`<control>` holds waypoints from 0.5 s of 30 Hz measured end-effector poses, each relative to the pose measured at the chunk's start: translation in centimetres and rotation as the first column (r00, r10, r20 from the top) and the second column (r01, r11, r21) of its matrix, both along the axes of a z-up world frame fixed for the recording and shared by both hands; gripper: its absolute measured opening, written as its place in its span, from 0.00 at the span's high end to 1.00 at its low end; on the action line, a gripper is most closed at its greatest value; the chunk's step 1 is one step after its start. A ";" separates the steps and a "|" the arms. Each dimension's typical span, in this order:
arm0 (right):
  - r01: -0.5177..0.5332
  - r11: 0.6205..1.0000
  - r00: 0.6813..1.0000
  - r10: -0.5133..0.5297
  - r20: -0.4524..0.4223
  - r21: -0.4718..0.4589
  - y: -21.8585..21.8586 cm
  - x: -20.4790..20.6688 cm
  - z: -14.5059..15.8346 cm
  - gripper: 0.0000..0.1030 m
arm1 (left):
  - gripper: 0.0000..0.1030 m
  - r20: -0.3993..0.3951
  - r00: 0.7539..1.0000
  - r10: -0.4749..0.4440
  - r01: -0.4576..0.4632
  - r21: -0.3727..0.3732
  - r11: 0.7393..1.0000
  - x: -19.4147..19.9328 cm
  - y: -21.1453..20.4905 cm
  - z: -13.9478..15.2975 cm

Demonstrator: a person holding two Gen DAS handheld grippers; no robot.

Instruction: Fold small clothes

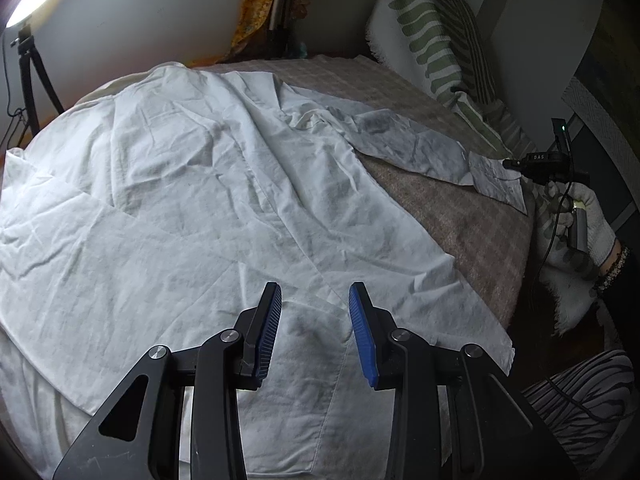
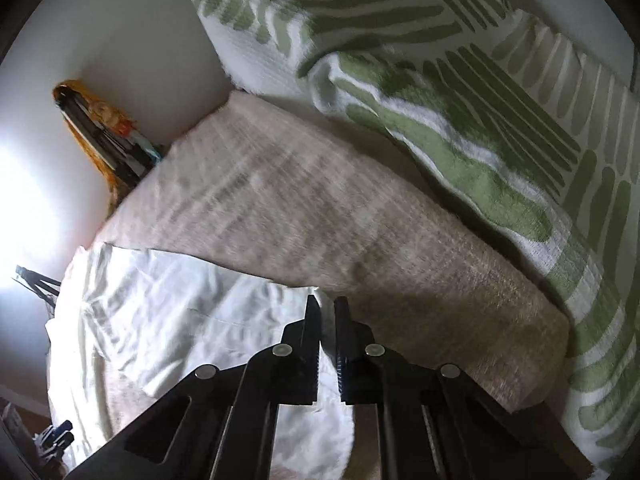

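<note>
A: Where is the garment?

B: The white shirt [image 1: 208, 184] lies spread and creased over a bed with a pinkish checked blanket [image 1: 460, 216]. One sleeve [image 1: 404, 140] stretches out toward the bed's right edge.

A: And the left gripper [image 1: 315, 300]?

B: It hangs over the near hem of the shirt, its blue pads [image 1: 362, 332] parted to a narrow gap. Cloth shows between them, but the pads do not press on it.

A: The right gripper [image 1: 510, 165]?

B: In the left wrist view a white-gloved hand [image 1: 588, 220] holds it at the sleeve's cuff. In its own view the right gripper [image 2: 327, 312] has its jaws drawn nearly together with the white fabric's edge [image 2: 326, 328] pinched between the fingers.

A: Any containers, anything holding things?

B: No box or basket that I can make out. The bed carries the shirt, and a green-and-white patterned throw [image 2: 460, 128] is heaped along its far side against the wall. A tripod [image 1: 30, 76] with a bright lamp stands off to the left.
</note>
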State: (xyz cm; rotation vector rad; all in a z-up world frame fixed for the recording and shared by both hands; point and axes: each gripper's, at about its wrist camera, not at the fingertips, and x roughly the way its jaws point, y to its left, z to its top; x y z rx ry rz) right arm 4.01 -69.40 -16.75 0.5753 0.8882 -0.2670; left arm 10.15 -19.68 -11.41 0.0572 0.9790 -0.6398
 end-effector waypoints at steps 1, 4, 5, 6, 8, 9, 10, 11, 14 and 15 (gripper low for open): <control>-0.003 1.000 1.000 0.003 0.009 -0.008 0.3 -0.1 0.5 0.96 | 0.68 0.000 1.000 -0.001 0.001 -0.004 1.000 0.1 0.0 0.1; -0.042 0.999 0.997 0.044 0.062 -0.034 2.0 -0.6 2.9 0.97 | 0.68 -0.004 1.000 0.002 -0.002 -0.027 1.000 0.5 0.0 0.6; -0.060 0.997 0.994 0.063 0.085 -0.039 2.8 -0.7 3.8 0.97 | 0.68 -0.006 1.000 0.004 -0.005 -0.039 0.999 0.7 0.0 0.8; -0.071 0.997 0.993 0.074 0.094 -0.044 3.4 -0.8 4.3 0.97 | 0.68 -0.010 1.000 0.008 -0.009 -0.052 0.999 1.0 -0.1 1.1; -0.107 0.993 0.986 0.113 0.120 -0.051 5.3 -1.0 5.5 0.97 | 0.68 -0.020 1.000 0.009 -0.011 -0.085 0.996 1.5 -0.4 1.7; -0.124 0.991 0.983 0.129 0.129 -0.049 6.1 -1.1 5.9 0.97 | 0.68 -0.016 1.000 0.004 -0.005 -0.102 0.995 1.7 -0.6 2.2; -0.147 0.988 0.978 0.152 0.141 -0.046 7.3 -1.2 6.5 0.97 | 0.67 -0.009 1.000 -0.004 0.003 -0.113 0.994 1.7 -0.9 2.5; -0.170 0.984 0.973 0.175 0.150 -0.046 8.3 -1.2 7.0 0.97 | 0.64 0.003 1.000 -0.015 0.015 -0.123 0.992 1.6 -1.3 3.0; -0.243 0.968 0.951 0.251 0.183 -0.064 12.0 -1.4 8.9 0.97 | 0.59 0.007 0.999 -0.037 0.038 -0.171 0.985 1.6 -2.0 3.7; -0.266 0.962 0.942 0.273 0.194 -0.064 13.1 -1.5 9.4 0.97 | 0.59 -0.002 0.999 -0.038 0.037 -0.189 0.981 1.7 -2.1 3.8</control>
